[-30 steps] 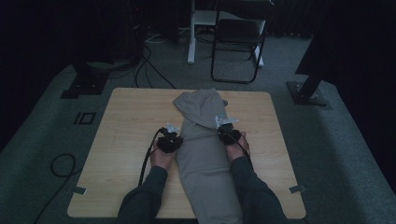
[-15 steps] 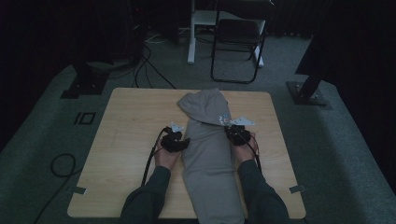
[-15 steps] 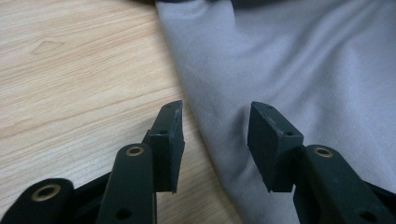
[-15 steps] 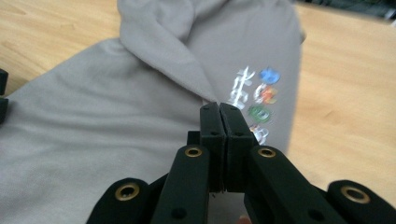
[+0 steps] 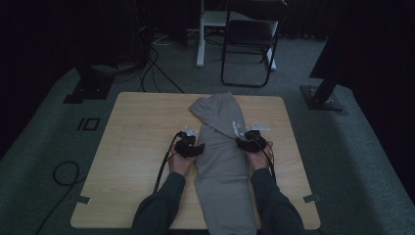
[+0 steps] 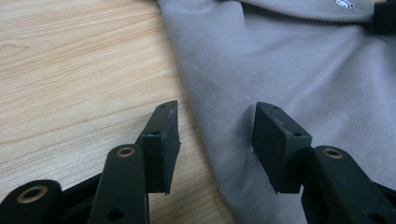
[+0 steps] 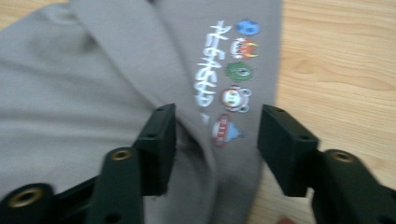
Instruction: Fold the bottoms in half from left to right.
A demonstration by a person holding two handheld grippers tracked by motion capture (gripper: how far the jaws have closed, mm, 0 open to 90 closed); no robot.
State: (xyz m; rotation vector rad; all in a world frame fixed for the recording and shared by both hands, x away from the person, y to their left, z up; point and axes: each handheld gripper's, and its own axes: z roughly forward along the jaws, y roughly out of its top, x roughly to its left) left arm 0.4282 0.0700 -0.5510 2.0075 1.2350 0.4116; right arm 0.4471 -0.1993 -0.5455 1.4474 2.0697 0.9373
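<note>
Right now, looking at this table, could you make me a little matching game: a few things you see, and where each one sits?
Things:
1. folded grey cotton garment
2. left gripper
3. right gripper
4. black metal chair

Places:
A. on the floor beyond the table's far edge
B. open, at the garment's left edge
C. lengthwise down the middle of the light wooden table
D. open, at the garment's right edge, by the row of coloured cartoon prints

Pairs: 1-C, 2-B, 3-D, 4-A
</note>
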